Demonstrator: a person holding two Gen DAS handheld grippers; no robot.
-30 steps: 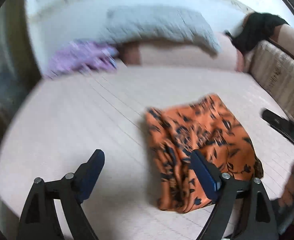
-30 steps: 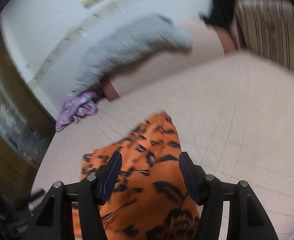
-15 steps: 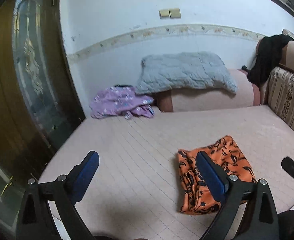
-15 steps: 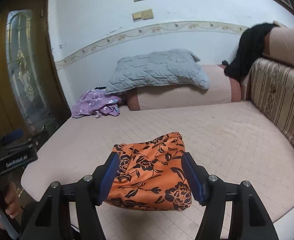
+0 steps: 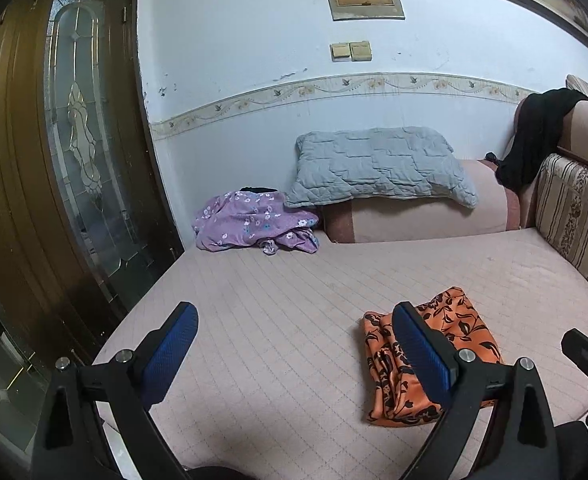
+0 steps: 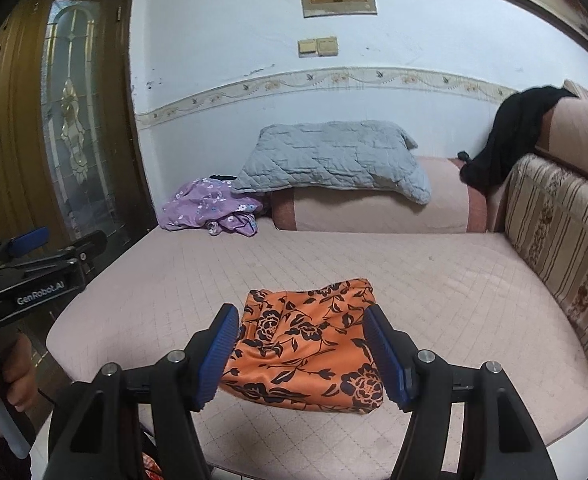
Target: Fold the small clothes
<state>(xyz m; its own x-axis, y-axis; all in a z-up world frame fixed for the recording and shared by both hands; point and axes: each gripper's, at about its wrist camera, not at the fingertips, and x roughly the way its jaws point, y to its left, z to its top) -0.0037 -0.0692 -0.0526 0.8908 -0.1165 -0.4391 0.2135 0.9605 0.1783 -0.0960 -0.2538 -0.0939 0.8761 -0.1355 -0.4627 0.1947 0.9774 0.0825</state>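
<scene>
Both grippers pulled back, jaws just widened, empty: left gripper (image 5: 294,354), right gripper (image 6: 300,350). Orange cloth (image 6: 306,344) lay folded; purple garment (image 5: 250,222) remained unfolded.

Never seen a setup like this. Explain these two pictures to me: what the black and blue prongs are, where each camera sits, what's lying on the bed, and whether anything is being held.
There is no robot here. A person holds a hand-held gripper in each hand, and each has a wide-angle camera looking forward along its two blue-padded fingers. One picture is from the left gripper, the other from the right gripper. In the right view, the left gripper also shows at the left edge, with the hand that holds it.

On the pink mattress lies a folded orange floral garment. At the far end are a crumpled purple floral garment, a grey quilted pillow and a black garment draped over the headboard.

Both grippers are open and hold nothing; the orange garment lies beyond their fingers, untouched.
</scene>
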